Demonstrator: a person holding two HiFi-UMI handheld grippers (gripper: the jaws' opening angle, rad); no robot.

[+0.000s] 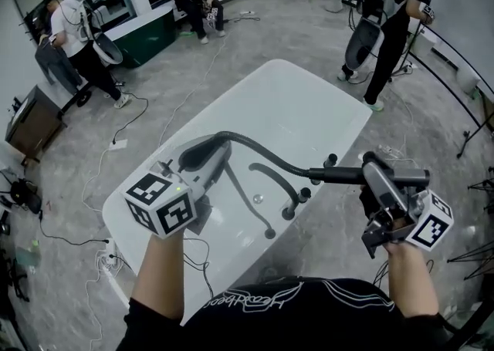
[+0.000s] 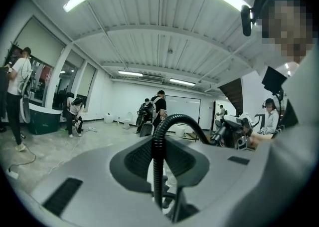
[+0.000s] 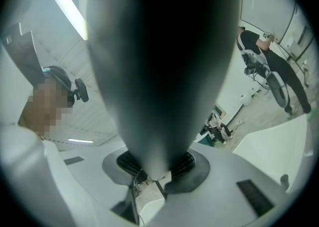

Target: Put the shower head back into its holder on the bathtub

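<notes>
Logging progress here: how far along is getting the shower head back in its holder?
Done: shower head lifted, clamped in the right gripper. In hand: left gripper holds the hose while both hover at the bathtub. Left: docking the head on its rim; not seated yet.

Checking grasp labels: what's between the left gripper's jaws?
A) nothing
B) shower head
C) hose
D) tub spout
C: the left gripper view shows the black ribbed hose running up between the jaws of the left gripper, while the shower head sits in the right gripper.
</notes>
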